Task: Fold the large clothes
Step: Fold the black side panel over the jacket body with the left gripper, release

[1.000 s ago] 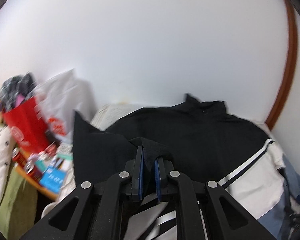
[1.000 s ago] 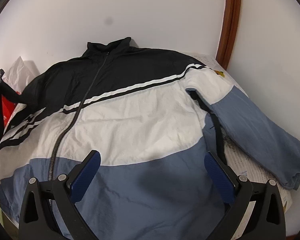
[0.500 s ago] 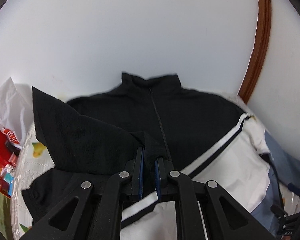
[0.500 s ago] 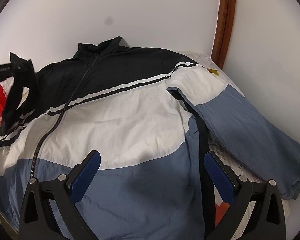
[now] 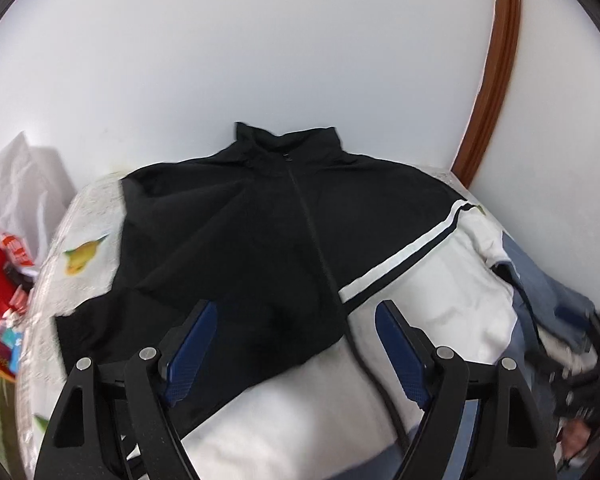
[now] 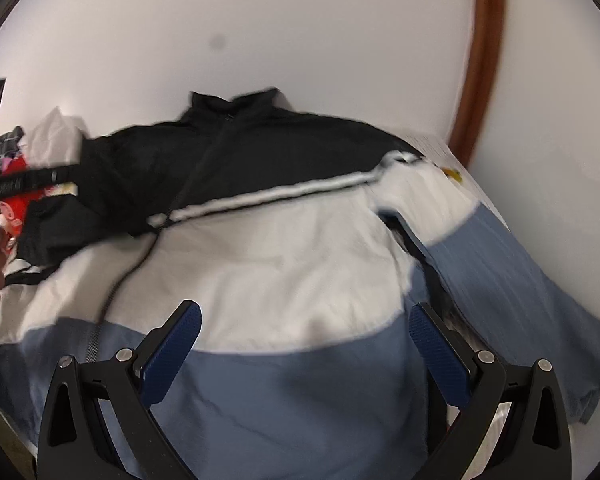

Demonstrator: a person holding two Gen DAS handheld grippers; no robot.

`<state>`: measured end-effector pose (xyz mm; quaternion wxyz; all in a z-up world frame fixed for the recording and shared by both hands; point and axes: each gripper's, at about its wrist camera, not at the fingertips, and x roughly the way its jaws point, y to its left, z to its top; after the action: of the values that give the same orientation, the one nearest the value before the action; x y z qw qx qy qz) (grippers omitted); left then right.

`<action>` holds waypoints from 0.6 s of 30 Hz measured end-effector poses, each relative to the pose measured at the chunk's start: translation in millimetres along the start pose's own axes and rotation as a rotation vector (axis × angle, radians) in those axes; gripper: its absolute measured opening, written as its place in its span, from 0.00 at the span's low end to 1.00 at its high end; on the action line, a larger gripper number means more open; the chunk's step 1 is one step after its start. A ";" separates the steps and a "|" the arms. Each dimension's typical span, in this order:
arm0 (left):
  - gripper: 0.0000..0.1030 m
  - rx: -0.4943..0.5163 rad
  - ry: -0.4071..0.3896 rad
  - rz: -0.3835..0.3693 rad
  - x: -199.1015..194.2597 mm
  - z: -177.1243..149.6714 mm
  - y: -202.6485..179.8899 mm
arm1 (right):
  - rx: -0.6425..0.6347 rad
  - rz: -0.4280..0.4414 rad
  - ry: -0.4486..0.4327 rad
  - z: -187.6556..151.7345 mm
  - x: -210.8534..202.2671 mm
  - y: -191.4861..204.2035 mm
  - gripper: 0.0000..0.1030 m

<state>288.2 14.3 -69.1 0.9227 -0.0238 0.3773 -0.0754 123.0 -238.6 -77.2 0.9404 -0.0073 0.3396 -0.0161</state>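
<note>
Clutter of red and white bags (image 5: 8, 216) sits far left; the black, white and blue zip jacket (image 5: 420, 292) lies flat, its left sleeve (image 5: 204, 280) folded across. Left gripper (image 5: 296, 344), jaws just opened, and right gripper (image 6: 306, 350) gape empty; slippery sleeve may slide back.

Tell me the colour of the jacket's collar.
Black collar, clearest in the left wrist view.

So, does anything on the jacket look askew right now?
Somewhat. The jacket has its black sleeve folded across the chest, while the blue sleeve lies spread out off the side. Both the left gripper and right gripper are open and empty.
</note>
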 end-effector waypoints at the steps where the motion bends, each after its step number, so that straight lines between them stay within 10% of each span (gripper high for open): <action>1: 0.79 -0.009 0.002 0.010 -5.2 -5.3 9.3 | -0.011 0.026 -0.012 6.6 -1.6 8.6 0.97; 9: 0.83 -0.110 0.048 0.173 -30.5 -61.8 100.1 | -0.152 0.192 -0.036 55.6 23.8 94.1 0.87; 18: 0.83 -0.169 0.099 0.120 -26.0 -117.3 147.8 | -0.243 0.321 -0.021 94.7 106.4 174.6 0.87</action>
<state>205.8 165.9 -149.8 0.9005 -0.0752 0.4281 0.0108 269.7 -67.6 -76.6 0.9265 -0.0665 0.3262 0.1752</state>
